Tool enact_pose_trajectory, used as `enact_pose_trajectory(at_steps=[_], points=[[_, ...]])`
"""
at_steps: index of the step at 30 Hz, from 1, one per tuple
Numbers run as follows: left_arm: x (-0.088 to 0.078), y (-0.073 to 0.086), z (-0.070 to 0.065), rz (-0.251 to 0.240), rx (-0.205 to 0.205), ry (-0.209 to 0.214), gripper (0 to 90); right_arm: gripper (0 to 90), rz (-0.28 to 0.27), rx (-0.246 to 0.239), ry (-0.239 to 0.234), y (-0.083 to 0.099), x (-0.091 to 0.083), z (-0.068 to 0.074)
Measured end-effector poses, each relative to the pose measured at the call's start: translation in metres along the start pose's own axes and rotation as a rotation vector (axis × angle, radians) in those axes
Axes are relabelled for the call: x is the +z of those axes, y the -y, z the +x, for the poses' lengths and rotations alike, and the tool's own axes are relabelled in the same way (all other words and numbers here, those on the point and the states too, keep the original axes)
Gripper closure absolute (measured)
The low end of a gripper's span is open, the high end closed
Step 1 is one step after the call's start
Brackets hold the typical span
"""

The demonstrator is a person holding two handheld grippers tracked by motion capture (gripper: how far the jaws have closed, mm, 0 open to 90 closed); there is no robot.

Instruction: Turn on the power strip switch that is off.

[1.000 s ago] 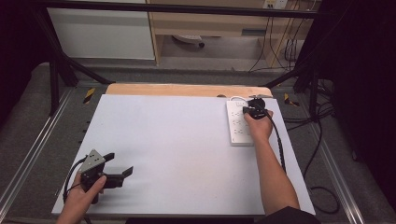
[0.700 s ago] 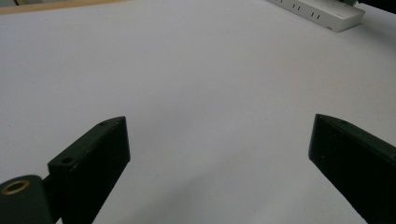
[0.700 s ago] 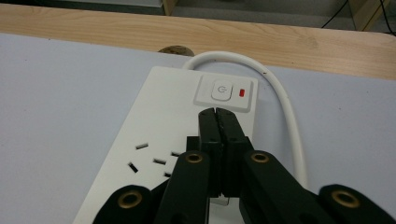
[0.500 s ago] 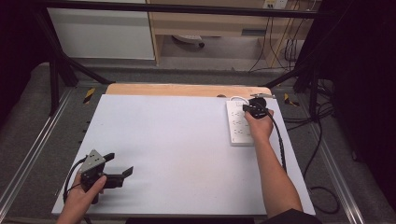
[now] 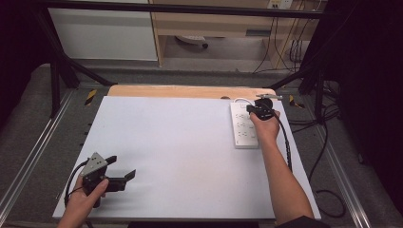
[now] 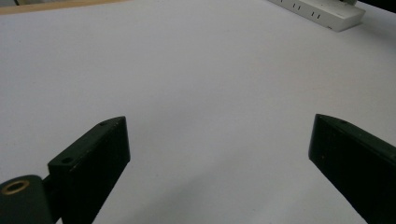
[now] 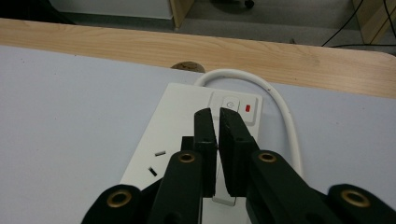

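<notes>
A white power strip [image 5: 243,126] lies at the table's far right; it also shows as the power strip [image 7: 187,121] up close and the power strip [image 6: 322,9] far off. My right gripper [image 5: 250,109] hovers over its far end. The right gripper's [image 7: 217,114] jaws stand almost together, tips just short of the switch [image 7: 229,102] and its red light [image 7: 248,108]. They have just been opening a little, and a thin slit with nothing in it separates them. My left gripper [image 5: 122,166] rests at the front left, and the left gripper [image 6: 219,120] is wide open over bare table.
The strip's white cable [image 7: 285,116] loops off its far end toward the right. A wooden strip [image 5: 190,91] borders the white table top [image 5: 180,142] at the back. Black cables trail on the floor to the right of the table.
</notes>
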State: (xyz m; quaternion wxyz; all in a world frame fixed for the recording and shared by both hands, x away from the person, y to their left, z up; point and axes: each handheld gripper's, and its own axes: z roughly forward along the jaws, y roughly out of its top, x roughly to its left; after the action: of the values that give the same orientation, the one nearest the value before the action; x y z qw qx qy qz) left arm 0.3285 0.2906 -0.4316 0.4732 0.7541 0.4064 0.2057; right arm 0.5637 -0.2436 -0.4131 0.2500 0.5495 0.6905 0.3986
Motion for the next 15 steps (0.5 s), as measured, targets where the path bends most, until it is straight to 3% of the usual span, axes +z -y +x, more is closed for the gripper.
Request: enact_pose_trajectory(at_steps=[15], points=[[0.0, 0.0, 0.0, 0.002, 0.0, 0.002, 5.5, 69.3, -0.005, 0.005, -0.03, -0.005, -0.013, 0.004]])
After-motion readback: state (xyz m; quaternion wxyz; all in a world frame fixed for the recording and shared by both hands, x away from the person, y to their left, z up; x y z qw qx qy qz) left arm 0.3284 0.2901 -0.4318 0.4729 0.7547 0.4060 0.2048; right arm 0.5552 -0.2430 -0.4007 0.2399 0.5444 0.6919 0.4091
